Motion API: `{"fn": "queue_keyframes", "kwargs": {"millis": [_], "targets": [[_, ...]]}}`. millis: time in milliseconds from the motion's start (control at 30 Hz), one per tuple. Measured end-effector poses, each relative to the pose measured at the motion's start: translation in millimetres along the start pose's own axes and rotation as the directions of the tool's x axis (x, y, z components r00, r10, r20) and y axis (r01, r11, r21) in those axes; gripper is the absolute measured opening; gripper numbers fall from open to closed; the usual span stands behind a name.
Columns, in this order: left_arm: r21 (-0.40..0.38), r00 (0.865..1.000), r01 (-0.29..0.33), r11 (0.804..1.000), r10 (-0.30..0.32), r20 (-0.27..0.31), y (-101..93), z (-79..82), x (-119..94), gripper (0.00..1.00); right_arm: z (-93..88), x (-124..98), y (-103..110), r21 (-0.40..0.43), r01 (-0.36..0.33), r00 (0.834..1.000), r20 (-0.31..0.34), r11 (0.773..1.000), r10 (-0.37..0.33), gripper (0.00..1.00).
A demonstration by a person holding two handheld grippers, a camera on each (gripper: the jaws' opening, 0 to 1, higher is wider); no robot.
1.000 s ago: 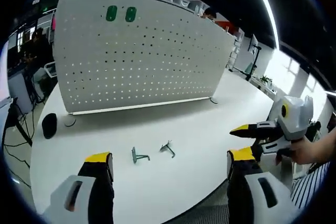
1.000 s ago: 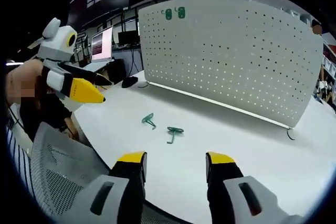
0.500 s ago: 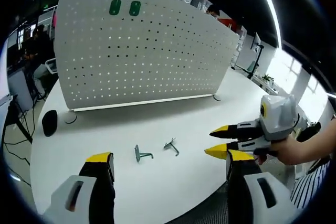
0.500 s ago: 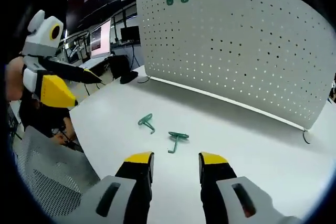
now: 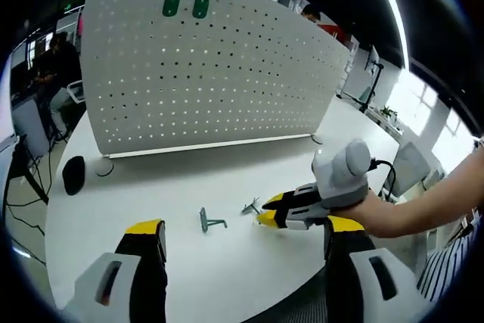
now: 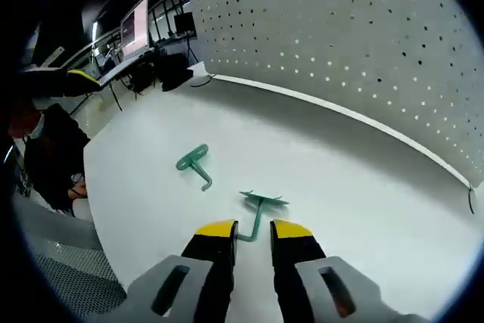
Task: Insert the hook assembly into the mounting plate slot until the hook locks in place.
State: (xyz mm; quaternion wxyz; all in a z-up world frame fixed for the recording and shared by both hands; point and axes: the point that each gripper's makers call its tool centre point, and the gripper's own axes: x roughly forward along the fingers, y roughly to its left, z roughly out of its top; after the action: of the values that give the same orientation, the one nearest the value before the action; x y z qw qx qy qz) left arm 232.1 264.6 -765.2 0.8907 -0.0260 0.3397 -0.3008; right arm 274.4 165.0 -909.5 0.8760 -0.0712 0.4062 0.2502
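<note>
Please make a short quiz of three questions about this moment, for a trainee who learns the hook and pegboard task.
1. True or false: the right gripper already holds a green hook up against the pegboard.
2. How many loose green hooks lie on the white table?
3. Which hook has its stem between the right gripper's jaws? A) the near hook B) the far hook C) neither

Key
1. False. Both hooks lie on the table, and the jaws are low beside one of them, not closed on it.
2. Two.
3. A. The left gripper is held back from the hooks, with its jaws wide apart.
</note>
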Motion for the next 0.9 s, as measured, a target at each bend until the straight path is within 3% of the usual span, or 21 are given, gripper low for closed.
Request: {"fn": "queue_keyframes", "kwargs": {"millis": [67, 367, 467, 567, 733, 900], "targets": [[-0.004, 1.0, -0.006, 1.0, 0.006, -0.001, 2.3, -0.3, -1.0, 0.87, 4.9, 0.9, 2.0, -0.006, 0.017, 1.0, 0.024, 1.0, -0.017, 0.12], [-0.033, 1.0, -0.013, 0.999, 0.013, -0.004, 8.7, -2.9, 0.0, 0.86, 2.4, -1.2, -6.0, -0.079, 0.069, 0.998, 0.019, 0.994, -0.068, 0.02], [-0.02, 1.0, -0.006, 1.0, 0.006, -0.011, 7.4, -3.4, 0.6, 0.87, 0.0, -3.1, -12.8, -0.152, 0.118, 0.993, 0.01, 0.981, -0.117, 0.01], [-0.023, 1.0, 0.003, 1.0, -0.003, -0.004, 5.5, -1.2, 0.3, 0.87, 0.9, -6.4, -15.5, -0.06, 0.117, 0.993, 0.031, 0.991, -0.115, 0.01], [-0.017, 1.0, 0.009, 1.0, -0.009, 0.004, 3.4, 0.5, -0.2, 0.87, 9.0, -13.8, -22.2, -0.051, 0.126, 0.991, 0.049, 0.991, -0.123, 0.0], [-0.017, 1.0, 0.018, 1.0, -0.018, 0.006, 0.7, 1.0, 0.5, 0.87, 20.4, -24.7, -26.9, 0.038, 0.113, 0.991, 0.074, 0.993, -0.115, 0.0]]}}
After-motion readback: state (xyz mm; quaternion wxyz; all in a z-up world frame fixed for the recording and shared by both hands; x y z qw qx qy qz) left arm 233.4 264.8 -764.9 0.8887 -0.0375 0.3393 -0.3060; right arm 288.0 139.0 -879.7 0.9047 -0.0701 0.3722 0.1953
